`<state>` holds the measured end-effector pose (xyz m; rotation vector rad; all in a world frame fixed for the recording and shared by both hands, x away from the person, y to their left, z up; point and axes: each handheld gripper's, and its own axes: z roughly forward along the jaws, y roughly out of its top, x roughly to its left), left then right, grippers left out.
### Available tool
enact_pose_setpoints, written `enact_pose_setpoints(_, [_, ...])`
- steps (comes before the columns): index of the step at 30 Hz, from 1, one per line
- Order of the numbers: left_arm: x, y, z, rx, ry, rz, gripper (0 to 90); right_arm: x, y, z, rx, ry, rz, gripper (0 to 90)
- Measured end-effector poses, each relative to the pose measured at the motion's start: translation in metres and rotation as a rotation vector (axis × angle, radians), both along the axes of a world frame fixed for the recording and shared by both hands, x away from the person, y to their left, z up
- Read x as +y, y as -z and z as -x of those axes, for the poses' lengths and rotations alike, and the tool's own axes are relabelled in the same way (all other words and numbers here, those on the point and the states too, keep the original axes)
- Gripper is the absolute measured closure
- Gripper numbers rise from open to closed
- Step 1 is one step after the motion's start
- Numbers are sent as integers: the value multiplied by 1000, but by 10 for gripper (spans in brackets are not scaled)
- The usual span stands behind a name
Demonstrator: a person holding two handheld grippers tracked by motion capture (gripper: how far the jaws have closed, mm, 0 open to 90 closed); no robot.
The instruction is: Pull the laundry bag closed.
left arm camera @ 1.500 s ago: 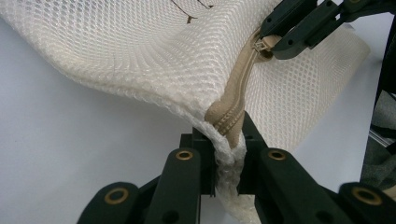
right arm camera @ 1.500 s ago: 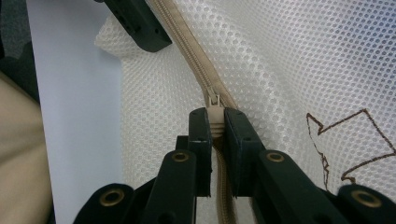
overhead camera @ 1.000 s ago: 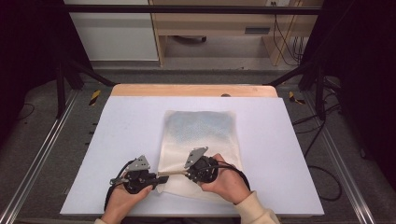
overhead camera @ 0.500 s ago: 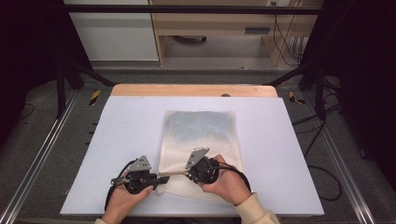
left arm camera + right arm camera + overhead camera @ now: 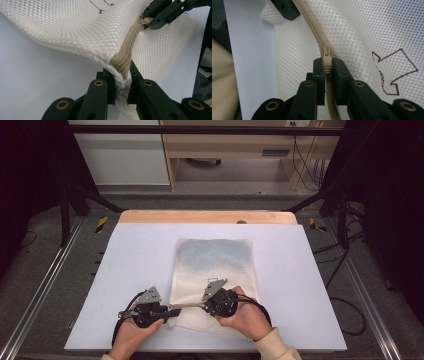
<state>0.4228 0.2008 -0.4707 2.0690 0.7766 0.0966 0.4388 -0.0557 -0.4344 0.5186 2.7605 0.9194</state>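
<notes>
Mesh bag, cream, is lying flat on the white table, stretching ahead of both grippers with its zippered edge running between them. Left gripper is clenching the bag's corner at the zipper's end, apparently anchoring it so the zipper stays taut. Right gripper is pinching the zipper pull between its jaws, the left gripper's jaws lying just ahead of it along the zipper, seemingly so the slider can be drawn along the track.

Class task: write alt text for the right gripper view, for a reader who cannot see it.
Black right tongs pinch the beige zipper pull of a white mesh bag on a pale table. A brown arrow outline marks the mesh; the left tongs grip the zipper's far end.
</notes>
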Motion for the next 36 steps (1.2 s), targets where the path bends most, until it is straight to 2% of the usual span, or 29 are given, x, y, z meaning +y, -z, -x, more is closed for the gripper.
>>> enact_pose_setpoints(36, [-1, 0, 1, -5, 6, -1, 819, -11, 1, 2, 9, 14, 0, 822])
